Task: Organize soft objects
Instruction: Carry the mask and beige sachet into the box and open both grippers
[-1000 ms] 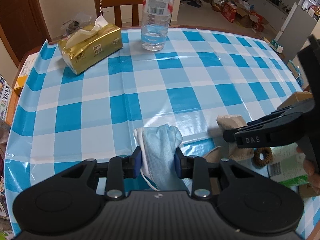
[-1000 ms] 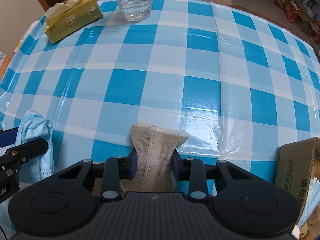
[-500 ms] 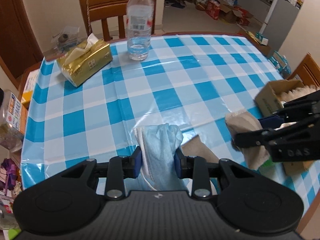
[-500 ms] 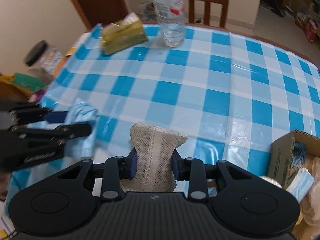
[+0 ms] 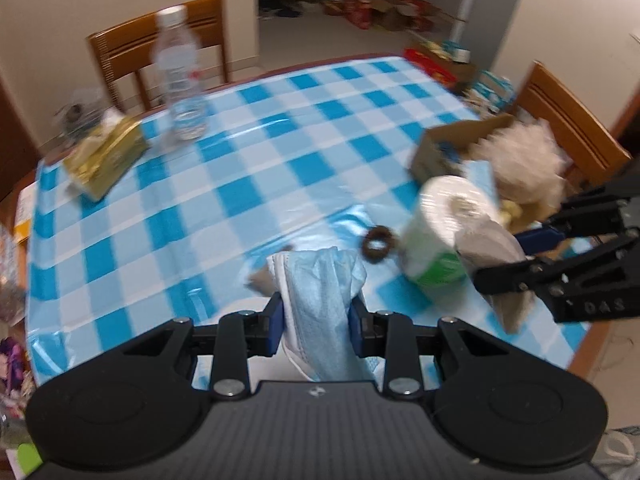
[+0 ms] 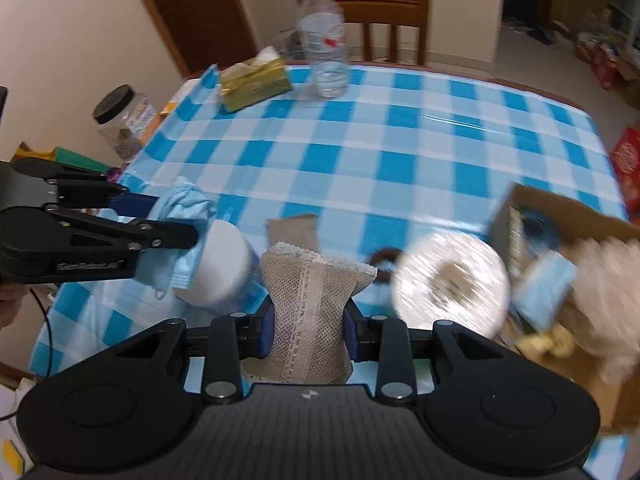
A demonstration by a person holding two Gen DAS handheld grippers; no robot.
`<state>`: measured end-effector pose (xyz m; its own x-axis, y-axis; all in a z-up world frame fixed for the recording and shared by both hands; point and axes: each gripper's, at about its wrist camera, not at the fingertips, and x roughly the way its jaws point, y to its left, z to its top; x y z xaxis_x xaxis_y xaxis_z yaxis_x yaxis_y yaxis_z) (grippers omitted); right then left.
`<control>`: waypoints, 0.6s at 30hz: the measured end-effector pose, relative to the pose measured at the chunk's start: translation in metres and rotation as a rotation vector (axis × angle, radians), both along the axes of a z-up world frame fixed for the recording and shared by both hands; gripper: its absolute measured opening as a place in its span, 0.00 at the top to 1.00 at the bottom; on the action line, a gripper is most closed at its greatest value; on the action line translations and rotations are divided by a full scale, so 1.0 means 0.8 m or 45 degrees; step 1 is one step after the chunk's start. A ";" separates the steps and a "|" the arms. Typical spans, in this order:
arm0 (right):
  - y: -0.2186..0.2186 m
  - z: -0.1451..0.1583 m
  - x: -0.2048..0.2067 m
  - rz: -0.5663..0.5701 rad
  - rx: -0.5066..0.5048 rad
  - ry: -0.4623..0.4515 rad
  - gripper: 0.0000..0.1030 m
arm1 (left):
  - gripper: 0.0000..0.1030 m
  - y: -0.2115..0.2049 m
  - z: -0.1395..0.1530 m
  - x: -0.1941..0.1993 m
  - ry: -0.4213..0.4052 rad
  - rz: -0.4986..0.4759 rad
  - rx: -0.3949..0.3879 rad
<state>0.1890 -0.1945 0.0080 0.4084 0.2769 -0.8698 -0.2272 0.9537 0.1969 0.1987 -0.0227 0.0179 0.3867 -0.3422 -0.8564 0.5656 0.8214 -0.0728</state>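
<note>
My left gripper [image 5: 318,314] is shut on a light blue face mask [image 5: 320,284] and holds it up above the table. It also shows in the right wrist view [image 6: 180,216], with the mask [image 6: 184,206] in it. My right gripper [image 6: 308,326] is shut on a beige mesh cloth [image 6: 308,292], also lifted; the cloth shows in the left wrist view [image 5: 486,244]. A cardboard box [image 6: 560,216] at the right holds masks and a fluffy white toy [image 5: 524,160].
A toilet paper roll [image 5: 444,220], a brown hair tie [image 5: 376,244] and a brown cloth piece [image 6: 294,230] lie near the front of the checked table [image 5: 280,152]. A water bottle [image 5: 180,76] and gold tissue pack [image 5: 108,156] stand at the back. Chairs surround the table.
Both grippers have risen well above the table with their cloths still held. The views have swung to the right, so the box, the roll and the toy now show.
</note>
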 end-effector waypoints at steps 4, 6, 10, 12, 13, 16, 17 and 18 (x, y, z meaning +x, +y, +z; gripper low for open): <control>-0.034 0.005 -0.031 -0.100 -0.034 -0.006 0.63 | 0.70 -0.036 0.004 -0.020 0.008 -0.125 -0.031; -0.049 0.003 -0.042 -0.151 -0.050 -0.007 0.63 | 0.70 -0.055 0.004 -0.026 0.014 -0.176 -0.044; -0.080 0.003 -0.064 -0.257 -0.079 -0.011 0.63 | 0.70 -0.090 0.007 -0.038 0.007 -0.269 -0.054; -0.098 0.004 -0.074 -0.307 -0.081 -0.012 0.63 | 0.70 -0.106 0.010 -0.040 -0.001 -0.302 -0.064; -0.107 0.004 -0.078 -0.334 -0.082 -0.014 0.63 | 0.70 -0.115 0.011 -0.041 -0.006 -0.318 -0.070; -0.135 0.007 -0.089 -0.410 -0.086 -0.030 0.63 | 0.70 -0.141 0.014 -0.045 -0.021 -0.365 -0.080; -0.145 0.007 -0.092 -0.439 -0.092 -0.037 0.63 | 0.70 -0.150 0.014 -0.046 -0.021 -0.376 -0.084; -0.154 0.006 -0.093 -0.462 -0.099 -0.040 0.63 | 0.70 -0.160 0.014 -0.046 -0.020 -0.388 -0.089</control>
